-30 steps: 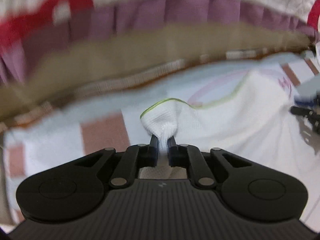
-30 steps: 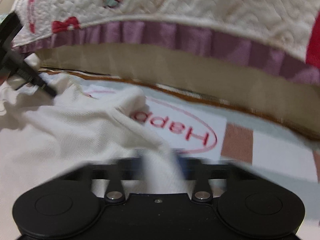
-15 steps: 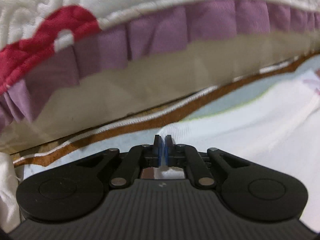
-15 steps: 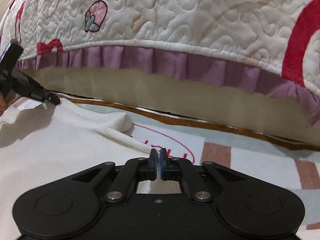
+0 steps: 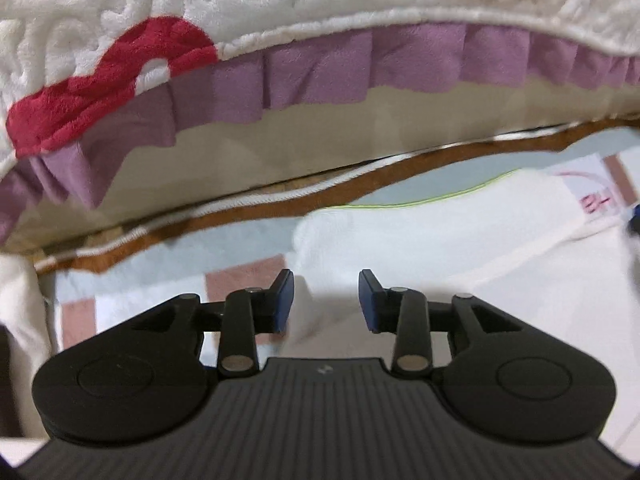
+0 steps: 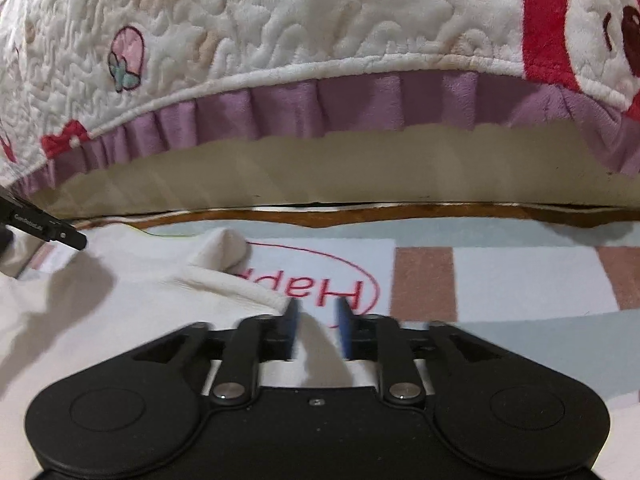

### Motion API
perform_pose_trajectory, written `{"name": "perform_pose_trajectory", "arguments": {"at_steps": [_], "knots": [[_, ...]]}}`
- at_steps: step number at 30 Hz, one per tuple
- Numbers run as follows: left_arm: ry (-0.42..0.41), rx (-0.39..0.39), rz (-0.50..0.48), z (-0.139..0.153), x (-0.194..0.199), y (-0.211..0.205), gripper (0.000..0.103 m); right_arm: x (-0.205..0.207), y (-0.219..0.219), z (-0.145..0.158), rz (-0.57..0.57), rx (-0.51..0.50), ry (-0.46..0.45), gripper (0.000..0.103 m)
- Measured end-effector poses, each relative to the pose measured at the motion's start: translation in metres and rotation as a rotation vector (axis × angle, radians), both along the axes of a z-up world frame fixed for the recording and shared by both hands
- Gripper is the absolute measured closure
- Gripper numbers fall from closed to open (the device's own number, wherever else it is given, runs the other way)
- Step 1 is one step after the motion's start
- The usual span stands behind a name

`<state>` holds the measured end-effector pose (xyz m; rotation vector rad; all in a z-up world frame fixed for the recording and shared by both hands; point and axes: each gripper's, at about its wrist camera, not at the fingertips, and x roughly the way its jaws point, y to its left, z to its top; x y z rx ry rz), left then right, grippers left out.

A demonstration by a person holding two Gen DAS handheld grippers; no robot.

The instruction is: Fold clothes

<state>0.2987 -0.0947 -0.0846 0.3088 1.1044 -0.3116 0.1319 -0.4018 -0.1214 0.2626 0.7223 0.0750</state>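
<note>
A white garment (image 5: pixel 440 240) with a thin green stitched edge lies spread on the patterned mat (image 5: pixel 244 280). My left gripper (image 5: pixel 326 300) is open just above the garment's left end, with only flat cloth below the gap between its blue pads. In the right wrist view the same garment (image 6: pixel 140 300) covers the left half, a ribbed hem folded up near its far edge. There my right gripper (image 6: pixel 318 328) is open over the garment's right edge, slightly blurred. The left gripper's finger (image 6: pixel 48 230) shows at the far left of that view.
A quilted white bedspread with a purple ruffle (image 5: pixel 320 76) and its beige side (image 6: pixel 320 168) rise just beyond the mat's brown border (image 6: pixel 360 214). A red "Happ" print (image 6: pixel 320 288) marks the mat. More cream cloth (image 5: pixel 20 320) sits at the left edge.
Both grippers were shut on the garment, carried it toward the bed and lowered it. Now both have opened and the cloth lies released on the mat.
</note>
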Motion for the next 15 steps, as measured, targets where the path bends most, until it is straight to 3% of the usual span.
{"name": "perform_pose_trajectory", "arguments": {"at_steps": [1, 2, 4, 6, 9, 15], "knots": [[0.004, 0.022, -0.031, 0.004, -0.008, -0.001, 0.068, 0.0, 0.0, 0.001, 0.0, 0.021, 0.001, 0.042], [0.009, 0.045, -0.063, 0.009, -0.016, -0.002, 0.068, -0.001, -0.001, 0.003, 0.0, 0.041, 0.003, 0.036], [0.017, 0.089, -0.126, 0.018, -0.032, -0.005, 0.067, 0.002, 0.0, 0.002, 0.008, 0.061, 0.015, 0.035], [0.026, 0.134, -0.189, 0.027, -0.048, -0.007, 0.059, 0.001, 0.002, 0.0, 0.012, 0.054, 0.023, 0.035], [-0.059, 0.127, -0.286, 0.03, -0.059, -0.005, 0.057, 0.001, 0.004, -0.003, 0.018, 0.051, 0.04, 0.035], [-0.029, 0.02, -0.185, 0.002, -0.021, -0.003, 0.055, 0.001, 0.005, -0.004, 0.028, 0.044, 0.035, 0.035]]}}
